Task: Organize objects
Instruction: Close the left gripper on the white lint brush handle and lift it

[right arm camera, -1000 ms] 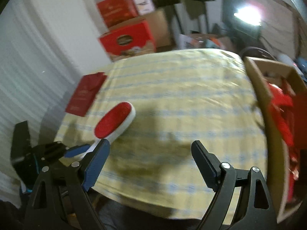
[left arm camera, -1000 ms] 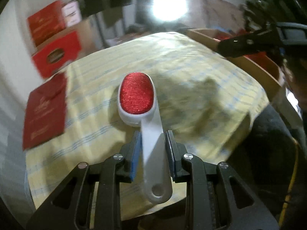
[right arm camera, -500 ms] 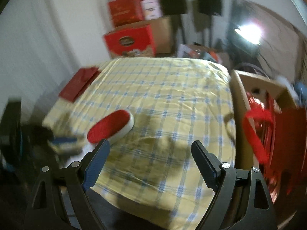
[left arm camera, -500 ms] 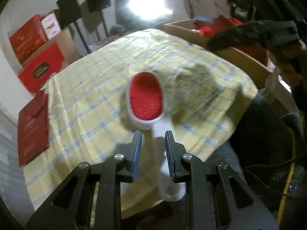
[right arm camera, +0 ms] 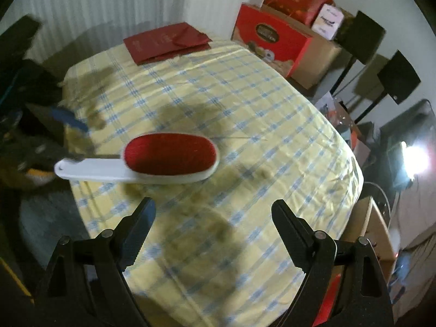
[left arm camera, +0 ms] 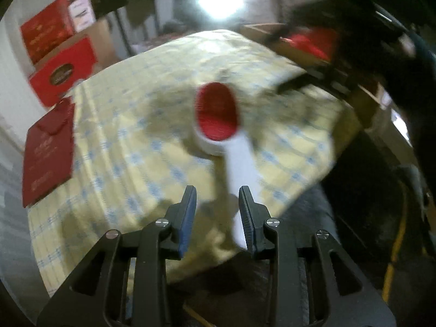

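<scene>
Checked counter [right arm camera: 245, 109]: lint brush [right arm camera: 169, 160] lies near its edge. Left gripper [left arm camera: 218, 199] (blurred, just opening) straddles the handle, handle end hidden; right gripper [right arm camera: 212, 212] tilts downward, fingers wide apart, empty.

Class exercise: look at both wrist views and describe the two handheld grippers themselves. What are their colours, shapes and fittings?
Both match. The left gripper and the right gripper each have two black angular plastic fingers with triangular cut-outs, joined by small silver screws. Each finger carries a blue pad on its inner face, with a ridged, toothed edge visible on the right gripper's pads. No cables, markings or sleeves show clearly.
</scene>
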Tool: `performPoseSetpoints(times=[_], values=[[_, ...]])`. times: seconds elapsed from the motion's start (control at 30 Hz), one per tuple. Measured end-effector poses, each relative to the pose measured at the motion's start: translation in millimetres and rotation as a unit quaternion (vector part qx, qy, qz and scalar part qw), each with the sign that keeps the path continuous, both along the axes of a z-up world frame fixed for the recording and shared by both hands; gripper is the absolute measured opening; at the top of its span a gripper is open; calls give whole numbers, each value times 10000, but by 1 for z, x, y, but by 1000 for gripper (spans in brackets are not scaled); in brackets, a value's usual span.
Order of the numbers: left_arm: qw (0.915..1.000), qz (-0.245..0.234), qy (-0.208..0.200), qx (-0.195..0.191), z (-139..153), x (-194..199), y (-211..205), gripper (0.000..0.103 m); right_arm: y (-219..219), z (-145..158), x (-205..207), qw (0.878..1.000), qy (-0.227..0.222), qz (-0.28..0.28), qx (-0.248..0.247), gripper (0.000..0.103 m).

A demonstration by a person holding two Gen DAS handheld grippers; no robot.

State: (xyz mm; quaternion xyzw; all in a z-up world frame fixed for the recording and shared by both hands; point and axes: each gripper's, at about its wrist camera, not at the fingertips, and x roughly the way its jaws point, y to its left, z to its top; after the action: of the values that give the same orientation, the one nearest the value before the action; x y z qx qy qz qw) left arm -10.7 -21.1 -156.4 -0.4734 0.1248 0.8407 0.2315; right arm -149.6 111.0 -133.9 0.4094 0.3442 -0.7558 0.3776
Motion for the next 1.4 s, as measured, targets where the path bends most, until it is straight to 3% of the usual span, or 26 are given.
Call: performPoseSetpoints(times=[0.1,0.23,0.3,0.33,0.37,0.43,0.63,0.73,0.83,0.97,1.17,1.2,1.27,1.33,1.4], values=[[9998,-170,85,-38,10,17,9,30,0,11,-17,9998,138,-56,124,82],[9958,-633,-190,641,22,29,24,30,-5,26,-40,9963,-260,-395,-720,70],[9965,-714,-213,375,14,30,39,30,-14,25,-46,9940,-399,-400,-941,63],[9977,-612,-221,164,10,29,44,30,-22,19,-49,9928,-521,-424,-991,51],[9988,-435,-215,-20,5,26,46,30,-29,14,-51,9918,-610,-458,-1030,32],[9994,-79,-242,-251,-4,19,43,28,-41,6,-53,9899,-707,-471,-1133,18],[9978,405,-247,-472,-6,10,24,29,-64,-24,-53,9893,-1057,-516,-860,15],[9968,585,-295,-464,-7,4,10,29,-57,-24,-52,9876,-1084,-642,-940,15],[9933,894,-132,-725,-9,-5,-3,30,-42,-22,-50,9861,-1165,-786,-884,15],[9891,1283,0,-729,-6,-20,-25,31,-24,-21,-43,9828,-1369,-910,-843,14],[9837,1641,285,-685,7,-36,-54,31,-5,-13,-20,9851,-1393,-664,-759,20],[9822,1728,338,-658,9,-39,-60,31,-5,-12,-18,9854,-1375,-563,-832,24],[9814,1752,378,-690,9,-46,-66,30,-2,-6,-13,9872,-1237,-244,-980,71],[9882,1393,351,-529,13,-41,-63,30,-7,-5,-9,9910,-1053,-24,-821,83],[9946,927,289,-379,15,-34,-55,40,-20,-6,-6,9946,-890,265,-460,83]])
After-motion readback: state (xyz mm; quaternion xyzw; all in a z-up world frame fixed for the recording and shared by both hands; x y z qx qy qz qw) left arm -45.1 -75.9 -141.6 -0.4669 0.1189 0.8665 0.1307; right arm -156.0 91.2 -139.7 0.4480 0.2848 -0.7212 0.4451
